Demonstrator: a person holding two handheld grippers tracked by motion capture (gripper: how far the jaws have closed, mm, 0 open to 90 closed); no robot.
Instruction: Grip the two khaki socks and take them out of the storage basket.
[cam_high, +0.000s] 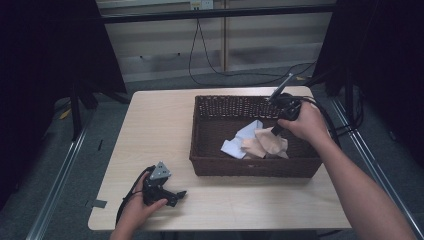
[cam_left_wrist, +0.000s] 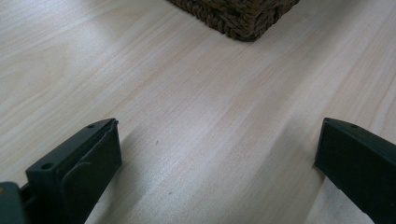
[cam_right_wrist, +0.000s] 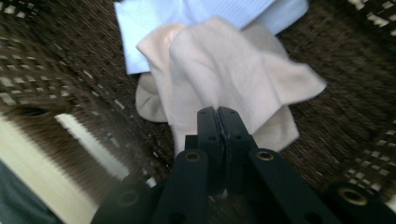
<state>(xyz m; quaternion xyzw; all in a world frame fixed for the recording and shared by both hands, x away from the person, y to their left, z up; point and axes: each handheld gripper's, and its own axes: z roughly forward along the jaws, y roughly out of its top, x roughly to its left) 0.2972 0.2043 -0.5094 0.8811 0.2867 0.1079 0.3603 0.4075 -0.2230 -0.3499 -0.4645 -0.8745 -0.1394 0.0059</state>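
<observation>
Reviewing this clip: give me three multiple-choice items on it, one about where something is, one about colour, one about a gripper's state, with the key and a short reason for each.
1. Where do the cloths lie?
A. on the bare table
B. inside the wicker basket
C. on the floor

2. What colour is the cloth lying under the beige one?
A. red
B. dark green
C. light blue

3. How do the left gripper's jaws stand?
A. wide apart over bare wood
B. shut on a cloth
C. shut on the basket rim

Key:
1 B, the beige cloth and light blue cloth sit within the wicker basket.
2 C, it shows pale blue.
3 A, the left gripper shows table between its jaws, while the right gripper is closed on the beige cloth.
</observation>
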